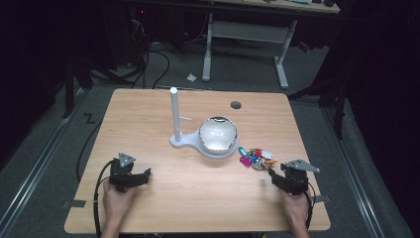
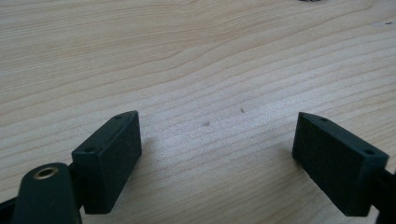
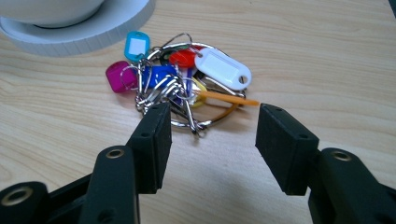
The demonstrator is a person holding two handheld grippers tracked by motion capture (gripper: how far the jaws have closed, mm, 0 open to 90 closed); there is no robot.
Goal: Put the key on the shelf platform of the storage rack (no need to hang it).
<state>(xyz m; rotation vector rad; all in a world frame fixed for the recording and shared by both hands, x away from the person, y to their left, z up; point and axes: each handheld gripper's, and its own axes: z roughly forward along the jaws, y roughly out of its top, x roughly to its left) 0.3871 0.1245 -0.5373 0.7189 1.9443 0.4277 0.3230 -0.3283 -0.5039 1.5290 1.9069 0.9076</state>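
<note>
A bunch of keys with coloured tags [image 1: 255, 158] lies on the wooden table [image 1: 198, 198], just right of a white stand's round base [image 1: 190, 142]. The stand has an upright post [image 1: 174, 113] and carries a shiny bowl [image 1: 218, 134]. My right gripper [image 1: 281, 179] rests near the front right, open, just short of the key bunch [image 3: 180, 79]; its jaws [image 3: 212, 140] hold nothing. My left gripper [image 1: 140, 177] sits at the front left, open over bare wood [image 2: 217, 140].
A round cable hole [image 1: 236, 105] sits at the table's back right. Behind the table stand a white desk frame [image 1: 247, 34] and loose cables on the floor [image 1: 148, 64]. Bare wood [image 1: 208, 188] spans between the two grippers.
</note>
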